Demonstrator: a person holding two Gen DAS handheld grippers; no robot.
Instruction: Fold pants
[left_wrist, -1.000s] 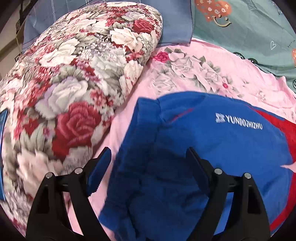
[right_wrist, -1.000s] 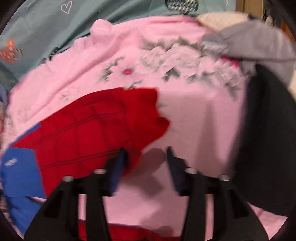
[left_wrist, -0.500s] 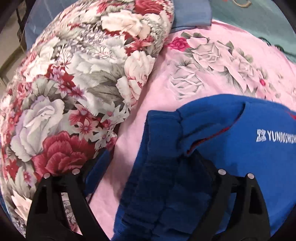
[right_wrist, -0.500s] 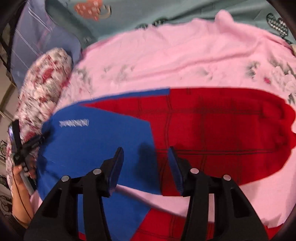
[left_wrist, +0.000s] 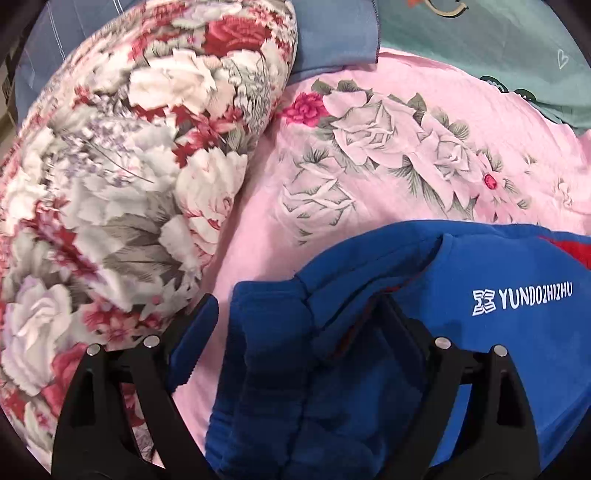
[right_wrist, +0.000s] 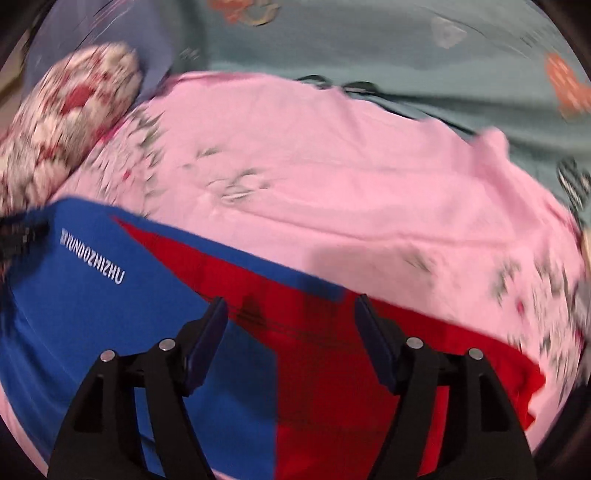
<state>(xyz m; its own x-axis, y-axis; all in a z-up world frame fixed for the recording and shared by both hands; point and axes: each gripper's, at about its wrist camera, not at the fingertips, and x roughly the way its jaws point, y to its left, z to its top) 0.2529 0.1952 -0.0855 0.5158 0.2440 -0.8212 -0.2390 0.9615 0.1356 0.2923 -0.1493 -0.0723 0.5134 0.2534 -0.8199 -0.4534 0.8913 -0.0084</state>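
Observation:
Blue and red pants (left_wrist: 480, 332) with white lettering lie flat on a pink floral blanket (left_wrist: 369, 166). My left gripper (left_wrist: 299, 332) is open wide at the bunched blue waistband. The band sits between the jaws. The left pad (left_wrist: 195, 339) stands clear of the cloth with pink blanket showing beside it, and a blue fold partly covers the right finger. In the blurred right wrist view, my right gripper (right_wrist: 291, 314) hangs over the pants (right_wrist: 92, 314) where the blue panel meets the red leg (right_wrist: 332, 369). Its jaws are opening and nothing is pinched between them.
A thick rolled floral quilt (left_wrist: 110, 166) lies close on the left of the waistband, also visible as the roll (right_wrist: 66, 122). A grey-blue pillow (left_wrist: 332, 37) and a teal patterned sheet (left_wrist: 480, 44) lie beyond the blanket (right_wrist: 332, 166).
My left gripper slid toward the waistband end, closer to the floral quilt. My right gripper swung from the red leg's hem to the middle of the pants, rolling; its jaws narrowed, then widened.

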